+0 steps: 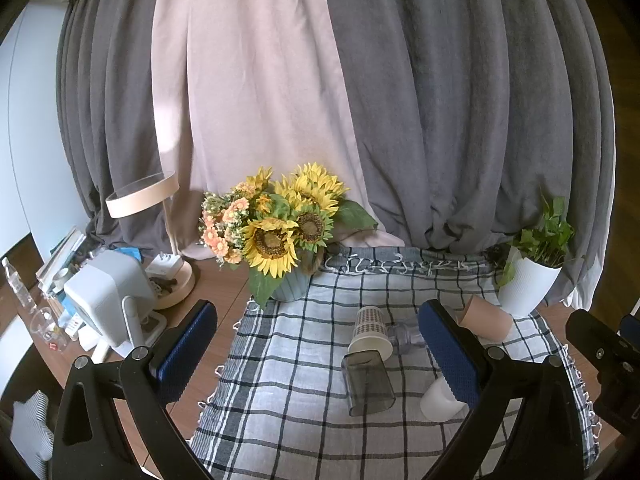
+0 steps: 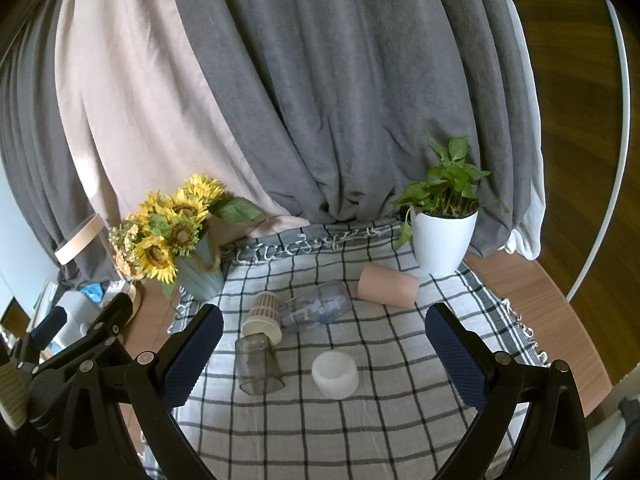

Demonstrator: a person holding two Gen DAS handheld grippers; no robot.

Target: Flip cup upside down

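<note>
Several cups lie on a checked cloth (image 2: 360, 432). A smoky grey glass cup (image 2: 257, 365) lies on its side, as does a patterned paper cup (image 2: 264, 316), a clear glass (image 2: 316, 309) and a beige cup (image 2: 387, 284). A white cup (image 2: 335, 374) stands upside down. They also show in the left wrist view: grey cup (image 1: 368, 382), paper cup (image 1: 370, 332), beige cup (image 1: 486, 318), white cup (image 1: 438, 400). My left gripper (image 1: 320, 356) is open and empty above the cloth. My right gripper (image 2: 324, 358) is open and empty, with the white cup between its fingers in view.
A sunflower vase (image 2: 200, 270) stands at the cloth's back left. A white plant pot (image 2: 442, 240) stands at the back right. A lamp (image 1: 144, 196), a white device (image 1: 108, 292) and clutter fill the table's left side. Curtains hang behind.
</note>
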